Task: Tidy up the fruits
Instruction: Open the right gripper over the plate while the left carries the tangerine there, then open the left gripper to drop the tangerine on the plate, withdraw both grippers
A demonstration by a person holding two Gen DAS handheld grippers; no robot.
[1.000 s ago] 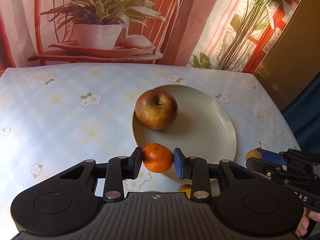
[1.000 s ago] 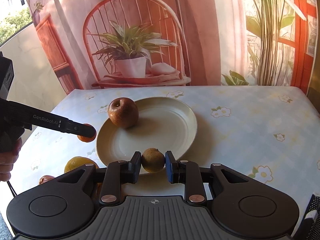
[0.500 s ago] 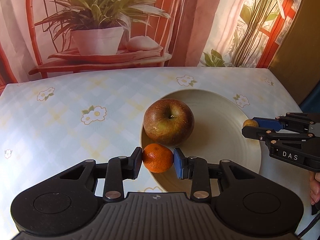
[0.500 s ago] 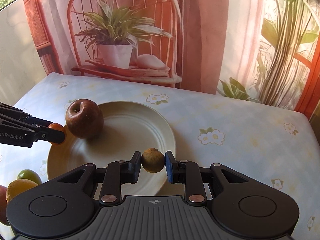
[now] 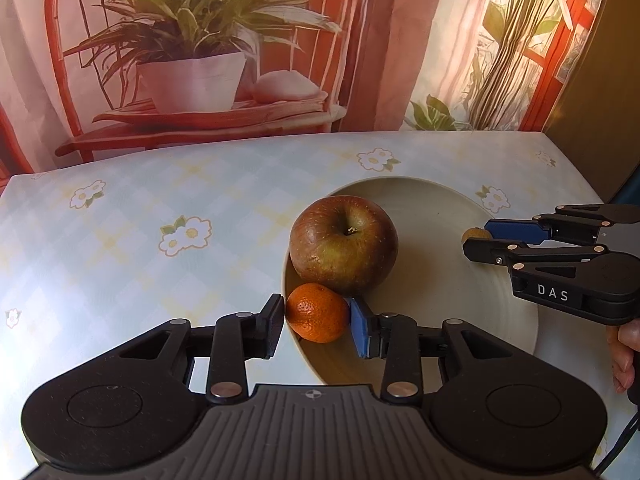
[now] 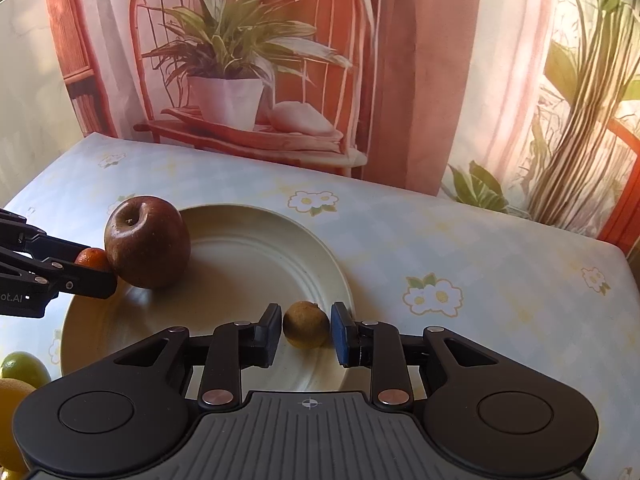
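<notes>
A cream plate (image 5: pixel 448 292) (image 6: pixel 256 256) lies on the flowered tablecloth with a red-brown apple (image 5: pixel 344 244) (image 6: pixel 147 241) on its left side. My left gripper (image 5: pixel 316 320) is shut on a small orange tangerine (image 5: pixel 317 312) at the plate's near-left rim, right next to the apple; it shows in the right wrist view (image 6: pixel 91 258) too. My right gripper (image 6: pixel 306 326) has its jaws parted, with small gaps on both sides of a brown kiwi (image 6: pixel 306 324) that rests on the plate's right rim. The kiwi (image 5: pixel 475 234) peeks out in the left wrist view.
A lime (image 6: pixel 24 368) and a yellow-orange fruit (image 6: pixel 12 408) lie on the table left of the plate. A backdrop with a potted plant (image 5: pixel 192 60) stands behind the table's far edge. A hand (image 5: pixel 624 344) holds the right gripper.
Both grippers have moved forward over the plate and lower. The right jaws have opened off the kiwi, which now rests on the plate. The tangerine has come next to the apple.
</notes>
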